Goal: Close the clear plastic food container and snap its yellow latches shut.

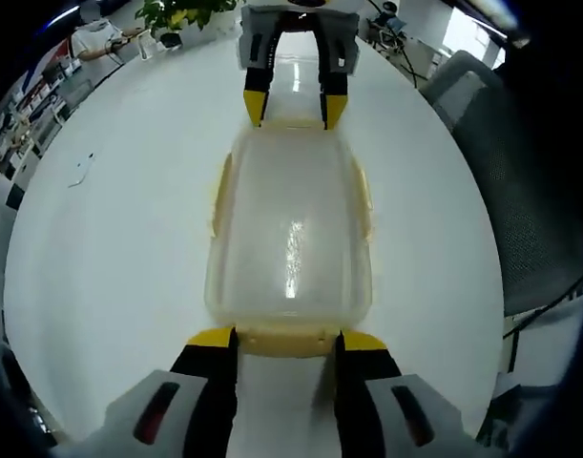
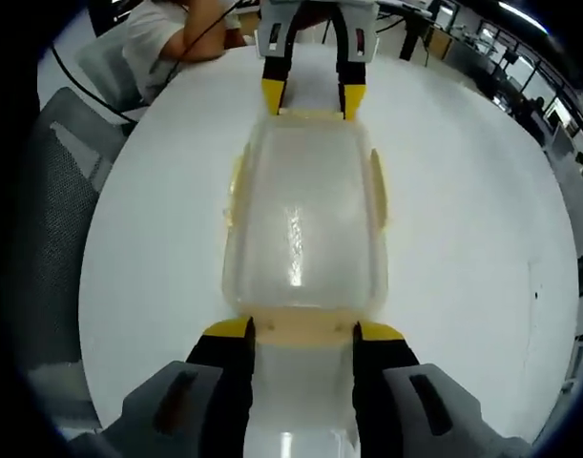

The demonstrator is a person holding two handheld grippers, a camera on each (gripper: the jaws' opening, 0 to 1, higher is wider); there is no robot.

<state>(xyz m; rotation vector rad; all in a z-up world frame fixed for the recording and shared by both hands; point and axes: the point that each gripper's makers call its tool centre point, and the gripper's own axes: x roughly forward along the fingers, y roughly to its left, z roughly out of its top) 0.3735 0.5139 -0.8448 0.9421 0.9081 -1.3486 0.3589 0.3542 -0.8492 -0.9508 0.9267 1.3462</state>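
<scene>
The clear plastic container (image 1: 291, 239) lies with its lid on, in the middle of a white round table (image 1: 110, 248). Yellow latches (image 1: 219, 191) run along its long sides. In the left gripper view my left gripper (image 1: 287, 339) stands open at the near end, its yellow tips either side of the end latch (image 1: 286, 342). My right gripper (image 1: 296, 107) is open at the far end. The right gripper view shows the same container (image 2: 305, 224) from the other end: the right gripper (image 2: 304, 331) is open at the near end latch (image 2: 303, 329), and the left gripper (image 2: 313, 98) is opposite.
A grey mesh office chair (image 1: 520, 172) stands beside the table, and shows again as a chair (image 2: 52, 191) in the right gripper view. A potted plant (image 1: 181, 14) sits at the table's far edge. A small scrap (image 1: 81, 170) lies on the table. A person's arm (image 2: 191, 33) rests at the far rim.
</scene>
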